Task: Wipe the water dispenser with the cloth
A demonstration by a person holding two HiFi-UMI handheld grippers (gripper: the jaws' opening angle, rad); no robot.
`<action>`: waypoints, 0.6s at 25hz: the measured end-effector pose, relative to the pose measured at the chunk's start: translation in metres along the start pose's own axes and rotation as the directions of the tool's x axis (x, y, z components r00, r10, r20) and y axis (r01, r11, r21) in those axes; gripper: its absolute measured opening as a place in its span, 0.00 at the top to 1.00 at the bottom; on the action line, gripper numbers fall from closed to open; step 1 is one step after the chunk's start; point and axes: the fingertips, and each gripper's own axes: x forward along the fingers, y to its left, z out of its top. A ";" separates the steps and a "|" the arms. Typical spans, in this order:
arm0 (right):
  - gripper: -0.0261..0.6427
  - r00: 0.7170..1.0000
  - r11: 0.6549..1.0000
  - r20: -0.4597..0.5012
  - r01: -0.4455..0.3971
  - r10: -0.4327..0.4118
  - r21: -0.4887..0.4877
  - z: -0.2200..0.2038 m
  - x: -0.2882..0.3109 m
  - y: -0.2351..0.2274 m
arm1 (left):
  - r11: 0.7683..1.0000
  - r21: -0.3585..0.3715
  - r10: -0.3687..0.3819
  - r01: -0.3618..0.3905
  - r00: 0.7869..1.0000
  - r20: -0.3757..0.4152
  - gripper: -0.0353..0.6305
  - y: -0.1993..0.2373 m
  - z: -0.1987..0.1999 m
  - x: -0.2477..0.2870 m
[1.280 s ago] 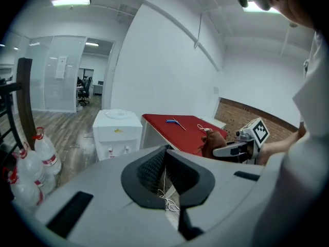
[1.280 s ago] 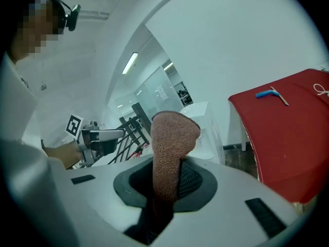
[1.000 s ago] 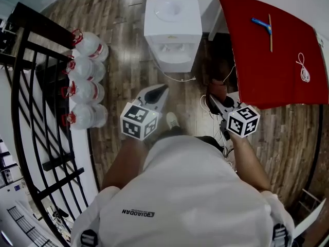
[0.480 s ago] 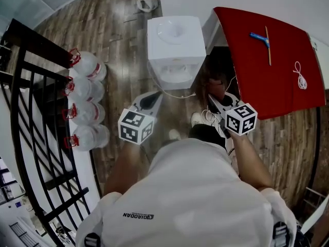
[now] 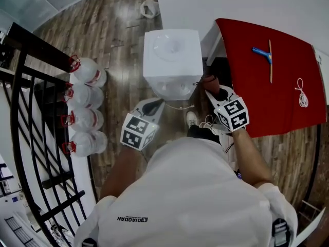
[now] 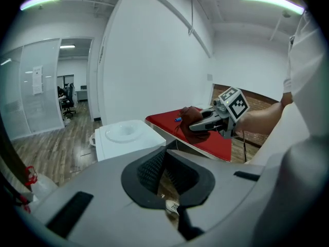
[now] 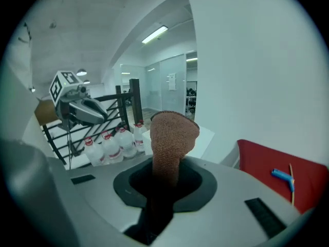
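The white water dispenser [image 5: 171, 60] stands on the wood floor by the wall, just ahead of me. My right gripper [image 5: 211, 86] is shut on a brown knitted cloth [image 5: 207, 79] and hovers by the dispenser's front right corner. From the right gripper view, the cloth [image 7: 172, 135] sticks up out of the jaws, with the dispenser [image 7: 206, 136] behind it. My left gripper [image 5: 154, 106] is shut and empty, in front of the dispenser and slightly left. In the left gripper view, the dispenser [image 6: 126, 136] lies ahead, with the right gripper [image 6: 198, 125] off to its right.
Several large water bottles [image 5: 85, 99] stand in a row on the left beside a black metal railing [image 5: 31, 102]. A red table [image 5: 272, 81] to the right carries a blue-handled tool [image 5: 262, 24] and a white cord [image 5: 302, 94]. A cable [image 5: 180, 107] lies on the floor.
The person has stepped nearer to the dispenser. The right gripper with the cloth has moved forward and left, up to the dispenser's right side. The left gripper has barely shifted.
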 end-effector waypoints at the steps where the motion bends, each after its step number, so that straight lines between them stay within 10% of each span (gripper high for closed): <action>1: 0.88 1.000 0.999 -0.010 0.005 -0.005 -0.036 0.003 0.006 -0.011 | 1.000 0.004 0.004 -0.004 1.000 -0.006 0.96 0.002 0.006 0.009; 15: 0.88 0.999 0.963 0.024 0.028 -0.023 -0.268 0.078 0.124 -0.185 | 0.987 -0.065 0.146 -0.150 0.987 -0.073 0.96 0.047 0.072 0.101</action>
